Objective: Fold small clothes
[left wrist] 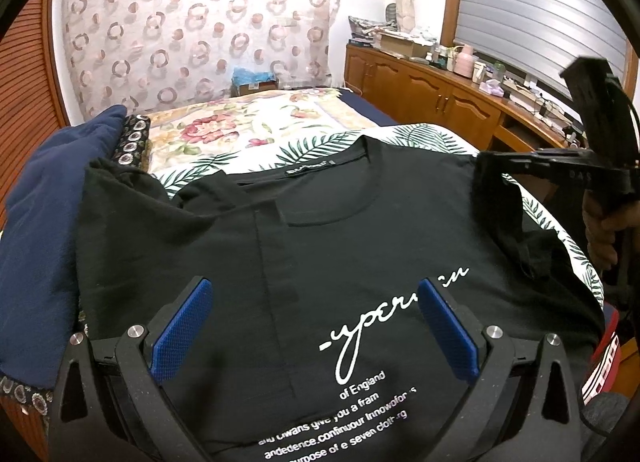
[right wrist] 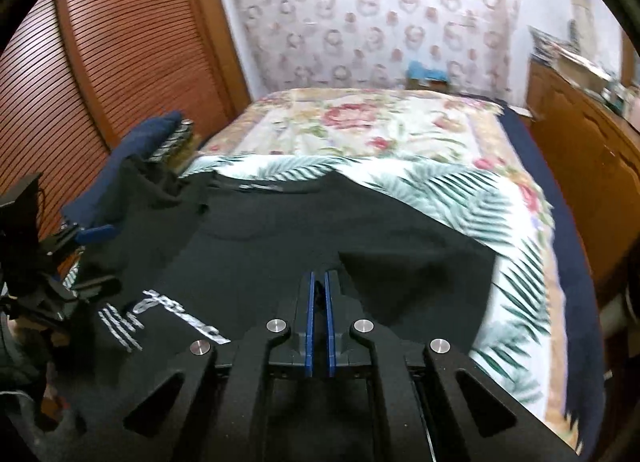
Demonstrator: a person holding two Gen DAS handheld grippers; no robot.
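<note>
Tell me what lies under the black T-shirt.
Under the T-shirt a leaf-print sheet shows at its edges, on the bed. What lies beneath its middle is covered.

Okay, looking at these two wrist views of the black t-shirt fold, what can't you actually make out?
- Black t-shirt hem: left wrist view, cut off by the bottom edge and the left hand-held gripper.
- Script word: partly covered by a blue pad.
- Neck label: too small.
- Printed text: right wrist view, motion-blurred.
- Cloth in the right hand-held gripper: barely visible between the pads.
</note>
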